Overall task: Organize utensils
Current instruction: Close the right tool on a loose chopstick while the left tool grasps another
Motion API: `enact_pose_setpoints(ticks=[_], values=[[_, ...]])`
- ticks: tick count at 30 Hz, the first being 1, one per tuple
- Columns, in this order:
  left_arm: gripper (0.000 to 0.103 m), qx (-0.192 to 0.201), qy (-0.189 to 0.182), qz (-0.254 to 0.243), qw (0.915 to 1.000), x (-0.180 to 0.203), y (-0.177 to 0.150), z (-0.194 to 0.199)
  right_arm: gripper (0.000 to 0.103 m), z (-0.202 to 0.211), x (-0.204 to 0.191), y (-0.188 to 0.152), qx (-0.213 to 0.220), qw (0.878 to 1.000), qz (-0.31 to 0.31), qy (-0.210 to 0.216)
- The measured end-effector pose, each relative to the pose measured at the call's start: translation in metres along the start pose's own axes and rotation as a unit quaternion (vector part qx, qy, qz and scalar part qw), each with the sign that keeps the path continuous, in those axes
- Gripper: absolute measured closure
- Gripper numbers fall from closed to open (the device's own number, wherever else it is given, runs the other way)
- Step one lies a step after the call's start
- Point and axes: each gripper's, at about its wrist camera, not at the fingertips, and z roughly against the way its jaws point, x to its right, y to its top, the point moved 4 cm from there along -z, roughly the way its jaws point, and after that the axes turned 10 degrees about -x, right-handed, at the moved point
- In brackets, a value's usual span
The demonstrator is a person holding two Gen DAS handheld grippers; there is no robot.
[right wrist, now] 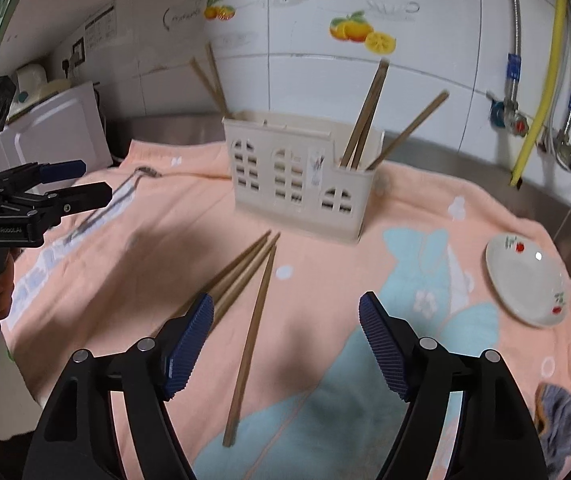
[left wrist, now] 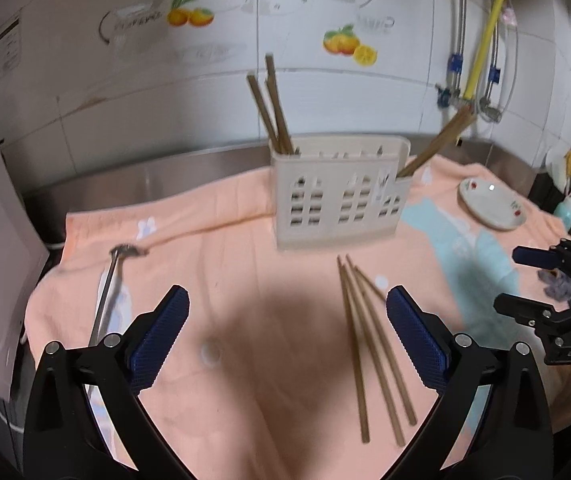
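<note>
Both grippers empty, jaws wide: left gripper (left wrist: 287, 326), right gripper (right wrist: 287, 330). Loose chopsticks (right wrist: 245, 300) lie on towel before holder (right wrist: 297, 178). Next likely: right pinches one, lifts to holder.

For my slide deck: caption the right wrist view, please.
Open right gripper above loose chopsticks on the towel, facing the holder.
</note>
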Motion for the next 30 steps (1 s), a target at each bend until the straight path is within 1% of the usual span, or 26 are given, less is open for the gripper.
enact_pose_setpoints(ticks=[9,12,15,16,20,22,24,26,28,30], values=[[0.005,-0.030,0.022,0.025,0.9990,-0.011,-0.031,-0.013,0.031,-0.025,-0.023,-0.037,-0.034,0.999,0.001,0.012],[0.005,-0.036,0.020,0.035,0.9985,-0.015,-0.037,-0.016,0.034,-0.035,-0.028,-0.047,-0.048,0.999,-0.003,0.020],[0.005,-0.040,0.022,0.041,0.9981,-0.019,-0.043,-0.018,0.041,-0.043,-0.030,-0.052,-0.058,0.998,-0.011,0.028],[0.005,-0.041,0.023,0.042,0.9980,-0.020,-0.044,-0.018,0.045,-0.046,-0.030,-0.053,-0.062,0.997,-0.015,0.033],[0.005,-0.045,0.027,0.045,0.9976,-0.023,-0.051,-0.021,0.057,-0.056,-0.032,-0.055,-0.075,0.996,-0.024,0.044],[0.005,-0.046,0.027,0.046,0.9975,-0.024,-0.052,-0.022,0.066,-0.060,-0.034,-0.056,-0.081,0.995,-0.024,0.049],[0.005,-0.047,0.027,0.048,0.9973,-0.026,-0.054,-0.022,0.072,-0.063,-0.034,-0.057,-0.083,0.995,-0.026,0.049],[0.005,-0.048,0.027,0.050,0.9972,-0.028,-0.056,-0.023,0.076,-0.067,-0.033,-0.056,-0.085,0.995,-0.032,0.050],[0.005,-0.049,0.026,0.052,0.9971,-0.030,-0.058,-0.024,0.083,-0.069,-0.031,-0.055,-0.086,0.994,-0.037,0.051],[0.005,-0.053,0.026,0.054,0.9968,-0.031,-0.060,-0.025,0.085,-0.071,-0.030,-0.054,-0.089,0.994,-0.040,0.049]])
